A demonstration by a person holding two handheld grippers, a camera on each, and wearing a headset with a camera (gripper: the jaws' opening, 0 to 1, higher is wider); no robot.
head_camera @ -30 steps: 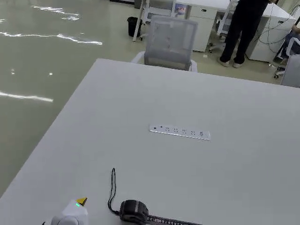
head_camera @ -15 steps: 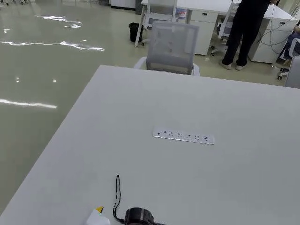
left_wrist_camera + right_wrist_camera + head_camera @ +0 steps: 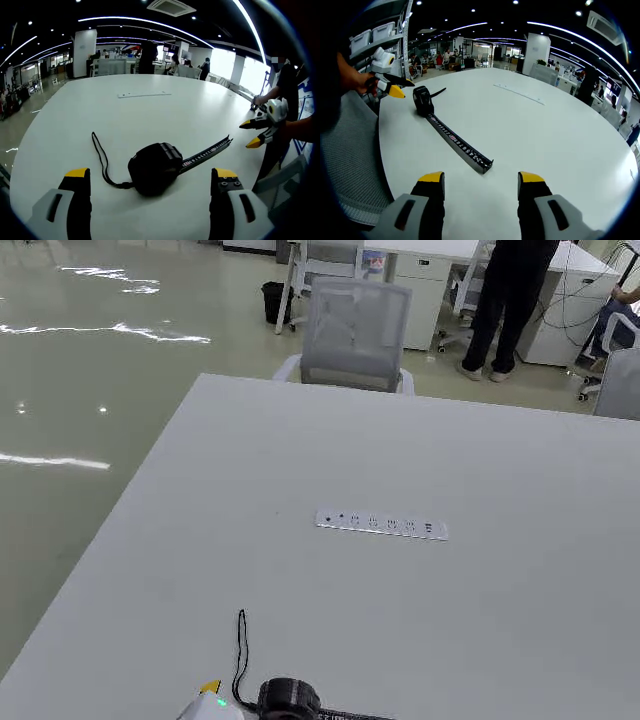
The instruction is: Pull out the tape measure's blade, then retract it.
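Unmoved, tape measure (image 3: 155,167) lies blade (image 3: 457,142) out; left gripper (image 3: 151,173) and right gripper (image 3: 481,176) jaws open, empty.

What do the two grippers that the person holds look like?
The left gripper and the right gripper look alike: white to light grey plastic bodies, each jaw with a dark slot, a black inner face and a yellow tip. In the head view, a small green light glows on the left gripper's white body.

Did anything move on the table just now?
The left gripper moved closer to the tape measure, jaws open, not holding it. The tape measure, its pulled-out blade and the power strip stayed put; the view just shifted.
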